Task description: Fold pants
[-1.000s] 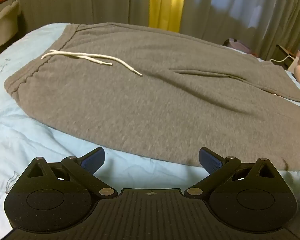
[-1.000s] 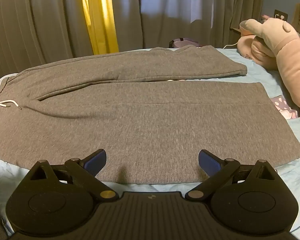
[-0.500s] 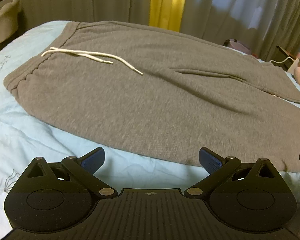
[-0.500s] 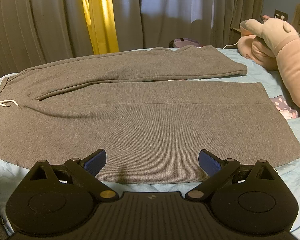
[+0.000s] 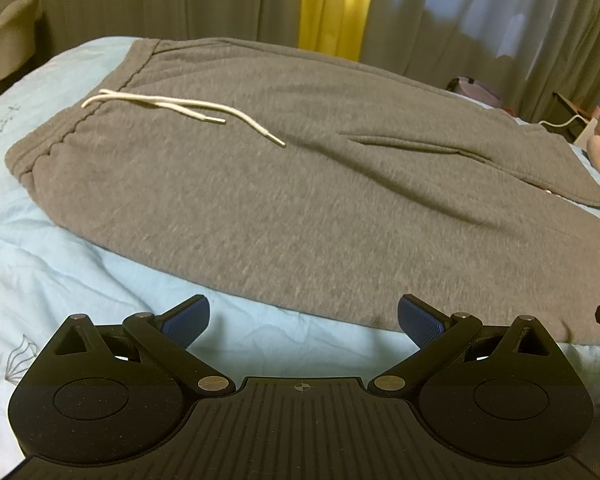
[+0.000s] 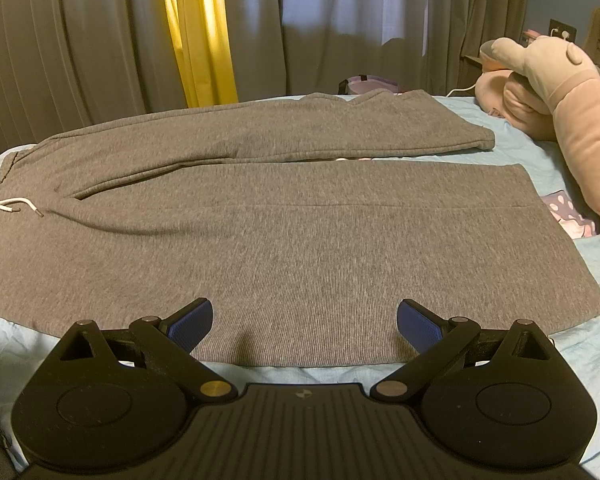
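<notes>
Grey sweatpants (image 5: 300, 192) lie flat on a light blue bed (image 5: 52, 272), waistband to the left with a white drawstring (image 5: 180, 106) on top. In the right wrist view the pants (image 6: 300, 240) spread across the bed, both legs running right, the far leg (image 6: 300, 132) slightly apart from the near one. My left gripper (image 5: 303, 322) is open and empty, just short of the pants' near edge by the hip. My right gripper (image 6: 304, 320) is open and empty, over the near edge of the near leg.
A pink plush toy (image 6: 572, 92) lies on the bed at the right, beyond the leg cuffs. Curtains (image 6: 196, 32) hang behind the bed. A chair (image 5: 4, 40) stands at the far left. Blue sheet (image 6: 580, 360) shows around the cuffs.
The left gripper's view has drifted slightly, with the pants sitting a little lower and closer in frame. The right gripper has barely moved. Both stay open.
</notes>
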A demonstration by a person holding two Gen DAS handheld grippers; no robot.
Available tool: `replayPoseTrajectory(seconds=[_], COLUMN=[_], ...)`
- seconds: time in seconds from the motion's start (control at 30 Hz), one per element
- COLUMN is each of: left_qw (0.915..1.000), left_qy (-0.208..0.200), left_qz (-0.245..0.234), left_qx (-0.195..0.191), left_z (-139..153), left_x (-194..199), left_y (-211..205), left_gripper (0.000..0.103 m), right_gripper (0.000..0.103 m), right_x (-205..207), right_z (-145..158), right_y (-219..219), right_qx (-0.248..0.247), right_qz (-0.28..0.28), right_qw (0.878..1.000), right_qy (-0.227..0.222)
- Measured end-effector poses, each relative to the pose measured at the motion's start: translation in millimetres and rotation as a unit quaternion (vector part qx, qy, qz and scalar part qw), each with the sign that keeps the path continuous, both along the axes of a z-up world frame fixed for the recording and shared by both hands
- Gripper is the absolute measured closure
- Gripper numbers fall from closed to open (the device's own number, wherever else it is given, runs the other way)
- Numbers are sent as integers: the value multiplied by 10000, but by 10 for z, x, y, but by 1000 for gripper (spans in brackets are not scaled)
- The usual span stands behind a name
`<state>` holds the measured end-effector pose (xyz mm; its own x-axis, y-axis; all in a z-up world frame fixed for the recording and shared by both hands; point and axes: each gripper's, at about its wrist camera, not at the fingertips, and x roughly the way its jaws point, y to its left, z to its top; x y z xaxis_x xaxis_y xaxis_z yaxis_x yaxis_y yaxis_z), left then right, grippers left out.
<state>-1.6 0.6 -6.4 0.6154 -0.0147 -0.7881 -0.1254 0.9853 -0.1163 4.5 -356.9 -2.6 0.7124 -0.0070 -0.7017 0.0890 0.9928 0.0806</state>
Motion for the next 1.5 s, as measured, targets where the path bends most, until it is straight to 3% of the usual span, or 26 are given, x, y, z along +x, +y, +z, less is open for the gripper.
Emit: replayPoseTrajectory(seconds=[0.53,1.13,1.5], left_qw=[9998,9997,9997], left_qy=[-139,78,12], left_qz=[28,151,148], left_qx=[-135,-198,-183], left_z=[6,19,41], left_x=[-17,-8,-11], left_y=[10,40,57], left_gripper=[0,0,0], right_gripper=[4,4,4], right_x=[-4,-20,1], right_z=[-4,-21,-27], right_y=[2,-20,14], right_qx=[-1,5,-69], right_qz=[3,34,69], right_qw=[10000,10000,9999], right_qy=[-4,18,67])
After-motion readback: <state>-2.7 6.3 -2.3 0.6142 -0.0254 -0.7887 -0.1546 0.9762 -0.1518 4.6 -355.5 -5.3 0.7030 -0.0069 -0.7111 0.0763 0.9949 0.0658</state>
